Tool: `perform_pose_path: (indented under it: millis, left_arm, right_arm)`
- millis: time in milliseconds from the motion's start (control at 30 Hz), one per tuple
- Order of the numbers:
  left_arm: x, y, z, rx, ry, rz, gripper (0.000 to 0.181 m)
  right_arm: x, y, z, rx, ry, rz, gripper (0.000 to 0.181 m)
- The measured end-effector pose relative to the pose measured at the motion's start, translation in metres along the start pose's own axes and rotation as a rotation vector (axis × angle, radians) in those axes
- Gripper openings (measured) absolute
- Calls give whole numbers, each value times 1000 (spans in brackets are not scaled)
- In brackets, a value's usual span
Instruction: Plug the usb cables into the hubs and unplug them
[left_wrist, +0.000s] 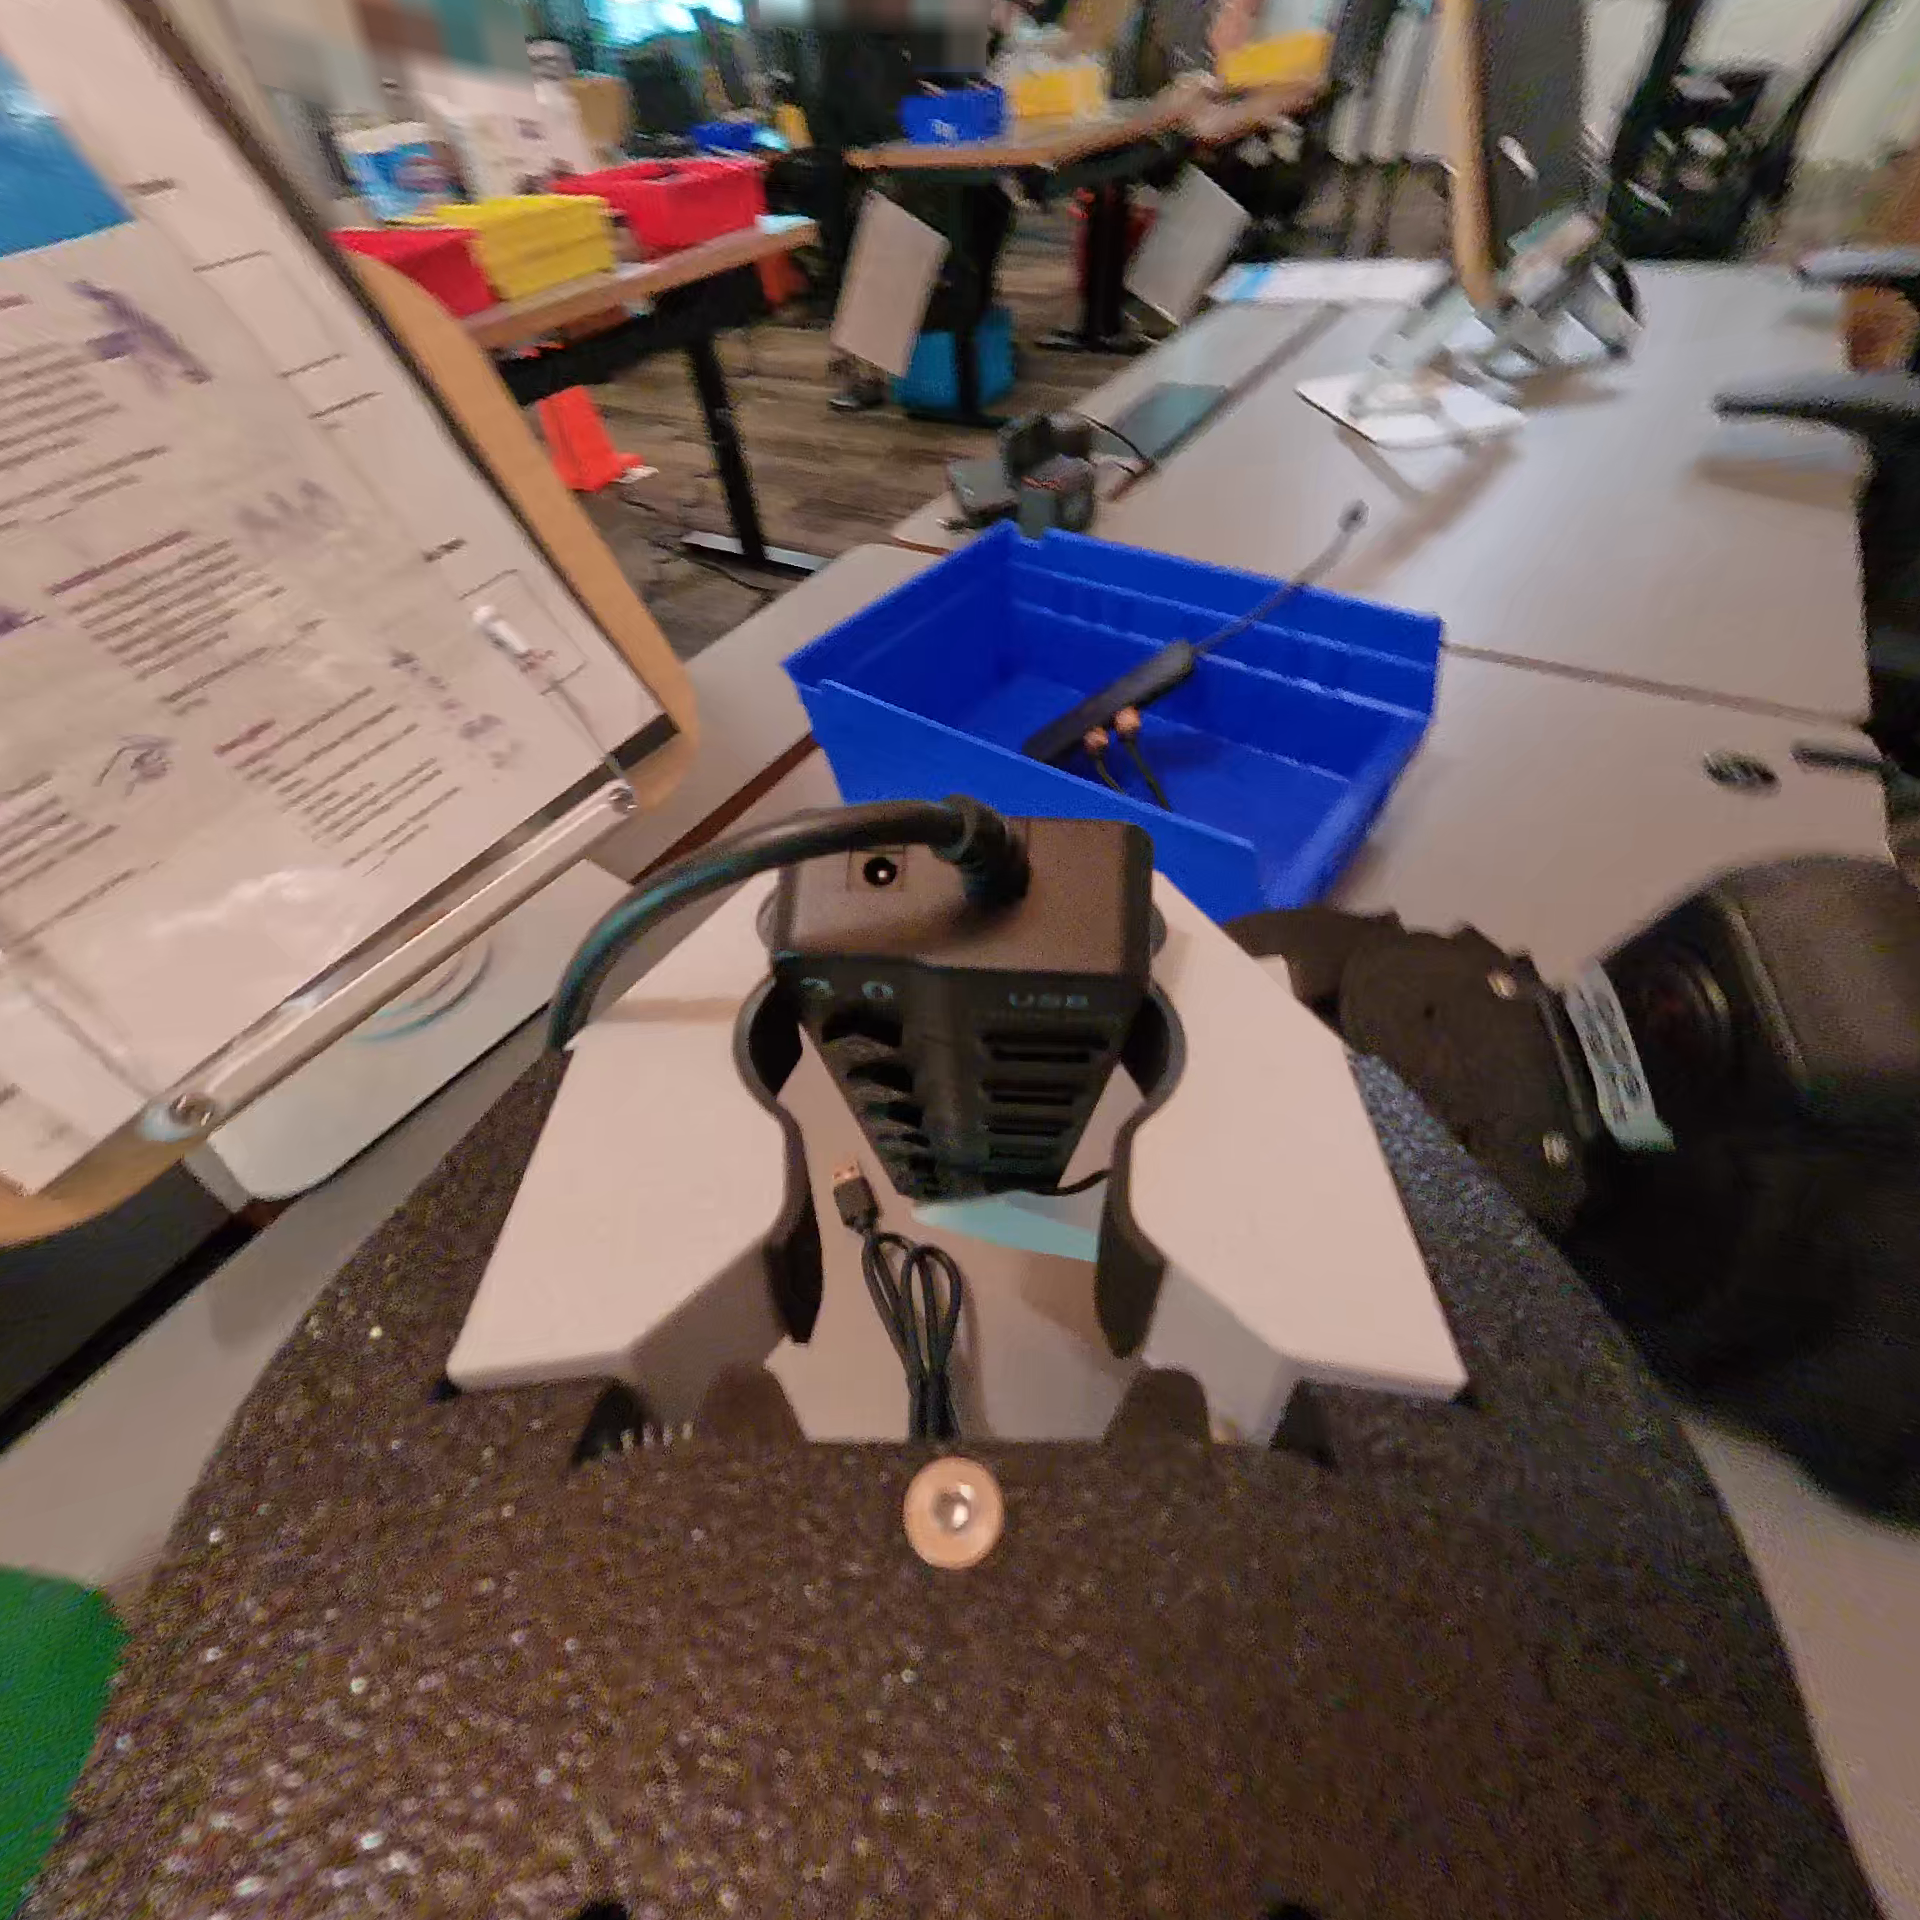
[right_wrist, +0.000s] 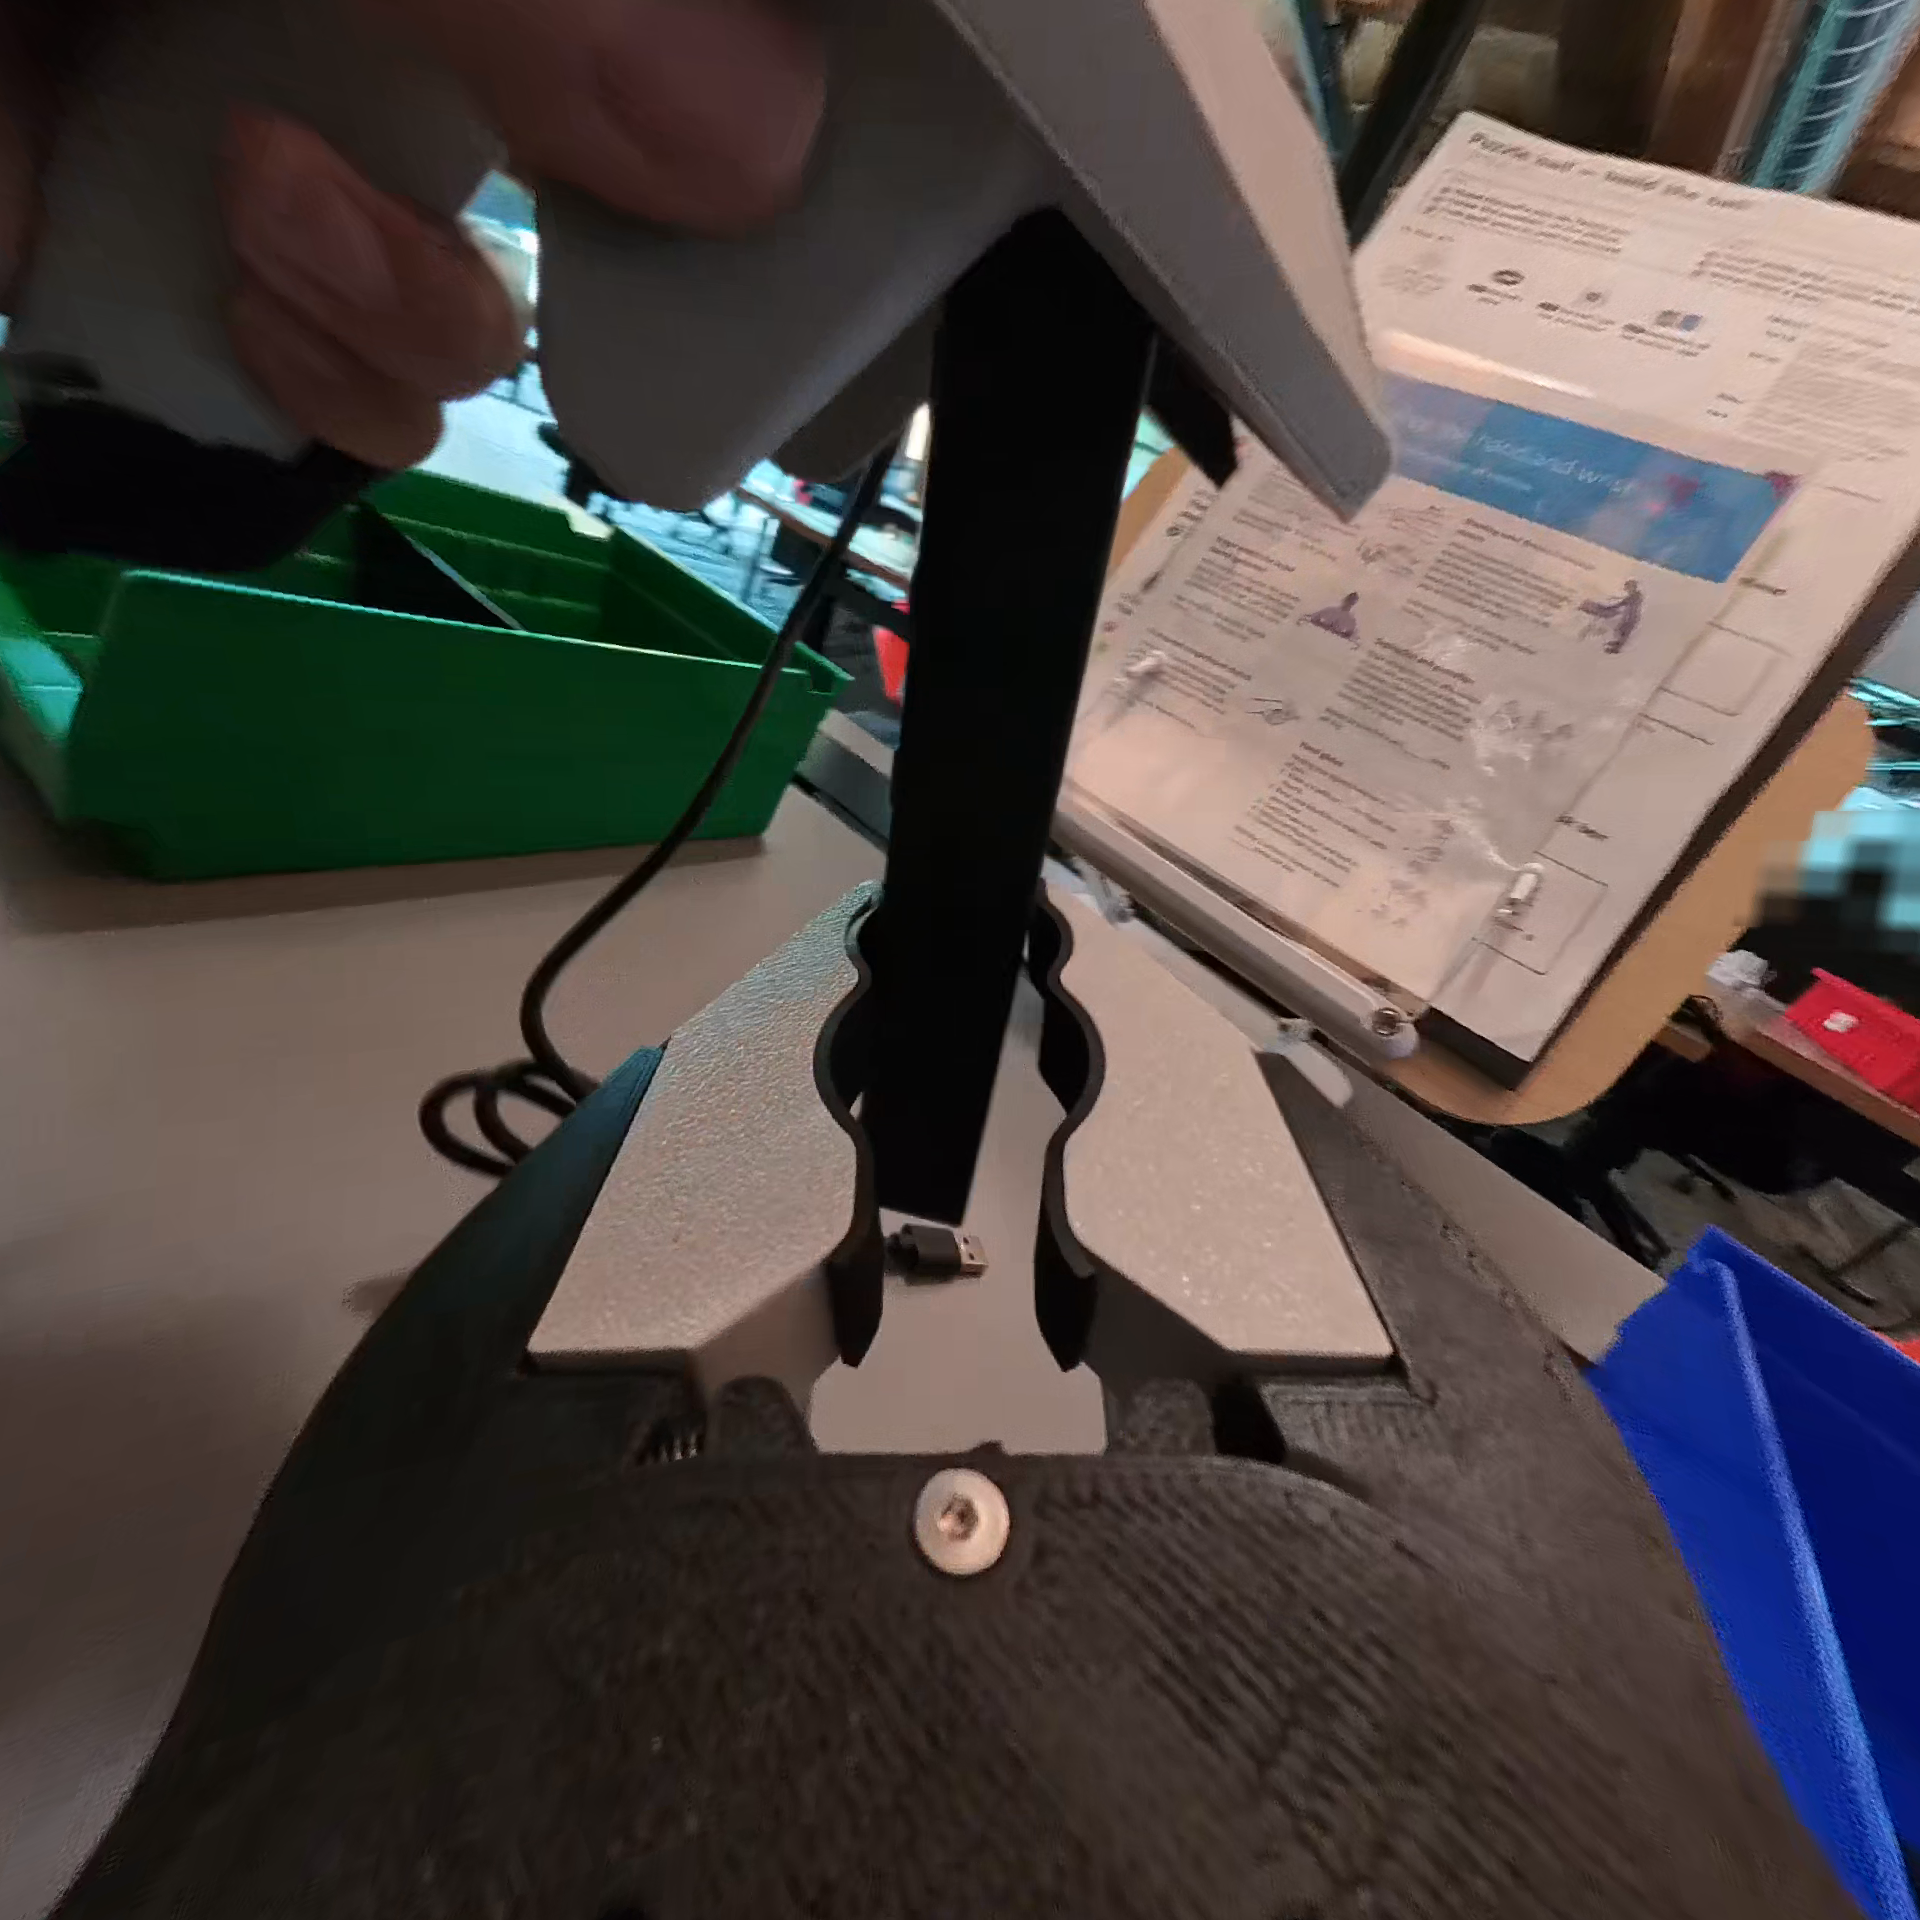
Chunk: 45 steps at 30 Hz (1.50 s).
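Gripping the black hub (left_wrist: 961, 1049), left claw (left_wrist: 956, 1091) clamps its sides

Left claw (left_wrist: 961, 1049) clamped, right claw (right_wrist: 961, 1029) too

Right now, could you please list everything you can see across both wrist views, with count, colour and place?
USB hub: one, black, held upright above the table between both grippers.
Loose USB plug: one, black, on the table under the hub.
Blue bin: one, on the table beyond; holds a slim black hub with cables.
Green bin: one, on the table's left side.
Instruction sheets on stand: one set, white, beside the hub.
Left gripper: shut on the hub.
Right gripper: around the hub's lower end.
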<state>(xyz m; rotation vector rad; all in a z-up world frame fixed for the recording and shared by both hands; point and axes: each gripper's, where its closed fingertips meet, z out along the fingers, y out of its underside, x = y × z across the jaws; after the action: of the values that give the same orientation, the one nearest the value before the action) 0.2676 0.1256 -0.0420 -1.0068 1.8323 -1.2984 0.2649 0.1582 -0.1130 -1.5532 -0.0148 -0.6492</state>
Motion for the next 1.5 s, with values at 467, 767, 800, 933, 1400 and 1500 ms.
perform_pose_path:
  millis: [467,767,800,933,1400,1500]
  left_arm:
    - [72,45,-8,-90,650,267,60]
    - [72,48,-8,-135,626,271,60]
    - [72,46,-9,-127,624,261,60]
    - [63,25,-10,-68,548,158,70]
    - [-142,73,-160,-421,-501,-31,47]
    - [-167,144,-195,-722,-562,-182,47]
  right_arm:
    - [-71,-18,-22,20,-651,433,85]
    - [-70,-20,-22,35,-631,407,63]
    - [-70,-22,-22,46,-631,413,63]
    - [-56,-29,-23,96,-593,457,63]
    - [0,-26,-21,149,-328,455,64]
    - [1,-24,-20,150,-334,479,64]
